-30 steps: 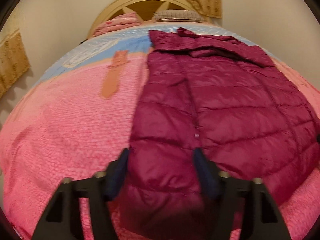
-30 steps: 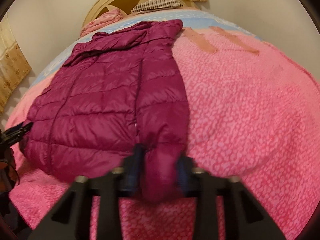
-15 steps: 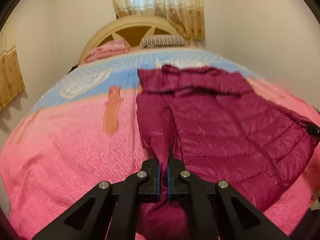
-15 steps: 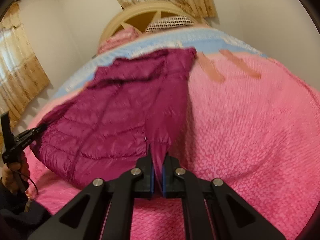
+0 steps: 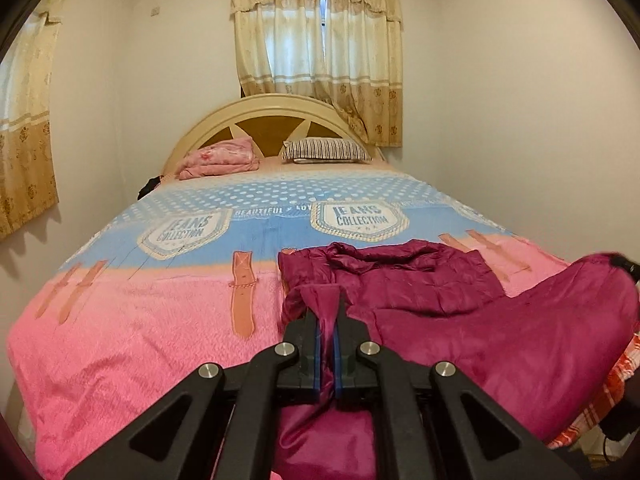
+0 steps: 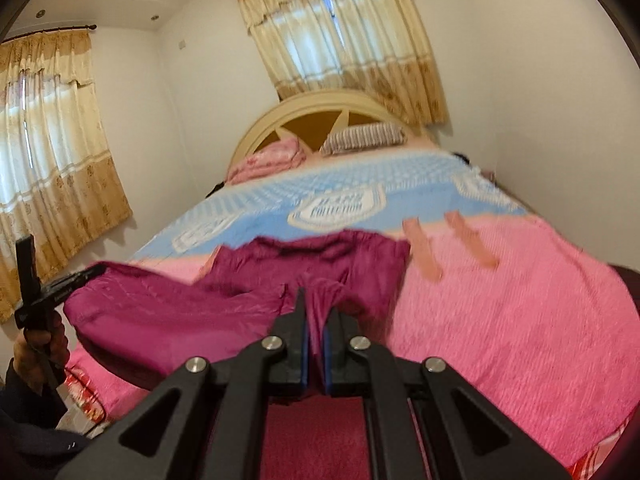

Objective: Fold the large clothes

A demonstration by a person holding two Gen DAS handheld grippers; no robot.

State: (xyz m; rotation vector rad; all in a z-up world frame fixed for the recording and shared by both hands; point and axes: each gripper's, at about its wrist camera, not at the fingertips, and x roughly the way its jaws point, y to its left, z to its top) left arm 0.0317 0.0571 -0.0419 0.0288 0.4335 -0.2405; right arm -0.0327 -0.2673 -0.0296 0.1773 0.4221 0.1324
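A maroon puffer jacket (image 5: 500, 328) lies partly on the pink and blue bedspread (image 5: 132, 320), with its near hem lifted off the bed. My left gripper (image 5: 327, 320) is shut on one bottom corner of the jacket, fabric pinched between the blue pads. In the right wrist view the jacket (image 6: 168, 320) sags between both grips. My right gripper (image 6: 314, 316) is shut on the other bottom corner. The jacket's collar end (image 5: 384, 256) still rests on the bed. The left gripper (image 6: 76, 278) shows at the left edge of the right wrist view, held by a hand (image 6: 38, 352).
A cream headboard (image 5: 276, 112) stands at the far end with a striped pillow (image 5: 326, 149) and a folded pink blanket (image 5: 220, 158). Curtains (image 5: 320, 52) hang behind it and another curtain (image 6: 56, 152) covers the left wall. White walls close in on both sides.
Both grippers closed on the jacket's bottom corners and rose, lifting the hem off the bed. The jacket's lower half now hangs between them and the views tilted up toward the headboard.
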